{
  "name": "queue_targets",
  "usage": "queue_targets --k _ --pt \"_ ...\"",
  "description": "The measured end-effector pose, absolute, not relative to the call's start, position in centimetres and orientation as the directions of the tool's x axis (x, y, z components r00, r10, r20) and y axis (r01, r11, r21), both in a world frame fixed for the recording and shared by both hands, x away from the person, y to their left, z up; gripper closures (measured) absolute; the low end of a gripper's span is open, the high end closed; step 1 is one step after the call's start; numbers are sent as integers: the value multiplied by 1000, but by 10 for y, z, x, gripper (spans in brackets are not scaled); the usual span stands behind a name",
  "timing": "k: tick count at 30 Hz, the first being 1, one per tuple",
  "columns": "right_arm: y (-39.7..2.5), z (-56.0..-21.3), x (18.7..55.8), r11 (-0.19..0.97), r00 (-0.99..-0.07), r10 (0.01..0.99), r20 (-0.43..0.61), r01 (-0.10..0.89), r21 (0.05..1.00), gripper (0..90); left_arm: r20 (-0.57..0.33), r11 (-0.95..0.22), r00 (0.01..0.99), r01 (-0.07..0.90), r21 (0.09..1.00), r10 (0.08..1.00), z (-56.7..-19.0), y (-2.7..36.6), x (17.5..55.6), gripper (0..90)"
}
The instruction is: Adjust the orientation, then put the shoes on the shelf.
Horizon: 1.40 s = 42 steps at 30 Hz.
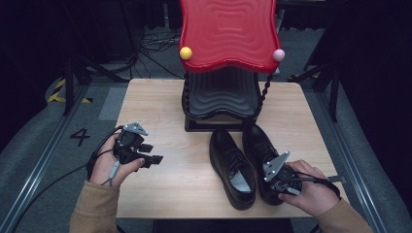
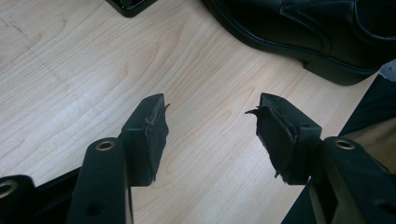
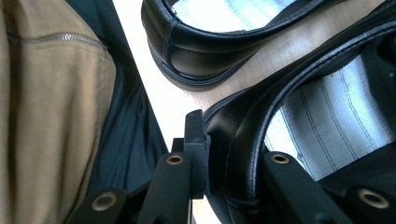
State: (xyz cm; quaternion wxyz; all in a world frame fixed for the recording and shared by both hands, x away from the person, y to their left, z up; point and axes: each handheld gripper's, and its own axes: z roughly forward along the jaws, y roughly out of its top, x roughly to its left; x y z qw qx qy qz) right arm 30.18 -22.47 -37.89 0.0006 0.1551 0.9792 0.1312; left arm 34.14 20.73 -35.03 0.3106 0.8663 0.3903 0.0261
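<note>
On the wooden table (image 1: 160, 102) two black leather shoes stand side by side, toes pointing away from the person, just in front of a rack with a red wavy shelf (image 1: 227, 31) and a black shelf (image 1: 221, 94) below it. The right gripper (image 1: 281, 183) is at the heel of the right shoe (image 1: 260, 143), near the front edge of the table; in the right gripper view its jaws are clenched on the heel collar of this shoe (image 3: 243, 135), one jaw outside the leather and one inside over the striped lining. The left shoe (image 1: 231, 165) stands just beside it, free. The left gripper (image 1: 151, 156) is over the bare table, well apart from the shoes, and its jaws are spread wide with nothing between them, only wood (image 2: 93, 70) under them.
</note>
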Motion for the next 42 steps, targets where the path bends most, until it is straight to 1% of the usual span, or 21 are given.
queue_targets --k 2,4,10,11,15,16,19,20,21,24,25,26,28,29,30,32,38,41,42 --pt "-222 -383 304 925 -955 296 36 296 241 794 -192 -504 695 658 559 693 -350 208 342 435" --pt "-220 -387 308 938 -963 267 29 266 223 791 -193 -504 694 659 558 694 -350 209 342 435" --pt "-217 -396 317 942 -970 243 23 242 232 778 -194 -504 695 658 559 692 -350 208 341 434" --pt "-215 -401 320 952 -977 214 15 212 219 776 -193 -505 696 657 560 692 -350 208 341 434" --pt "-213 -402 319 946 -976 214 24 214 244 768 -200 -501 693 662 558 693 -351 207 341 434" --pt "-213 -402 319 950 -979 202 21 201 239 769 -198 -504 694 660 557 692 -351 207 342 434" --pt "-213 -405 317 942 -974 224 33 225 248 761 -197 -511 701 656 556 686 -350 205 342 434" --pt "-213 -405 317 944 -976 216 27 216 248 754 -197 -511 702 655 556 685 -351 205 342 434" --pt "-213 -406 316 941 -974 225 32 225 251 713 -199 -509 700 657 556 686 -351 205 343 434" --pt "-216 -403 315 926 -966 258 21 253 281 655 -202 -503 697 659 559 688 -351 205 343 433" --pt "-218 -400 315 912 -961 277 28 272 309 642 -200 -506 698 657 559 687 -351 205 344 434" --pt "-220 -396 315 904 -956 291 41 289 314 637 -201 -506 700 657 559 686 -351 205 344 434" --pt "-222 -391 314 900 -955 296 36 291 325 625 -200 -510 702 655 558 683 -351 205 345 433" --pt "-224 -387 314 893 -950 310 42 306 330 603 -200 -509 702 655 559 684 -351 205 345 433" --pt "-225 -384 314 883 -944 327 47 323 341 578 -203 -507 701 656 559 684 -351 205 345 433" --pt "-226 -378 314 849 -925 376 60 369 378 564 -203 -506 701 655 561 683 -350 204 345 433" --pt "-225 -368 315 748 -840 535 87 519 415 478 -199 -513 707 650 561 679 -350 202 346 432" --pt "-223 -366 316 726 -822 560 104 547 416 483 -198 -515 709 649 561 677 -350 202 346 432" --pt "-221 -365 317 704 -804 583 118 573 419 483 -198 -514 708 649 561 678 -350 202 346 432"
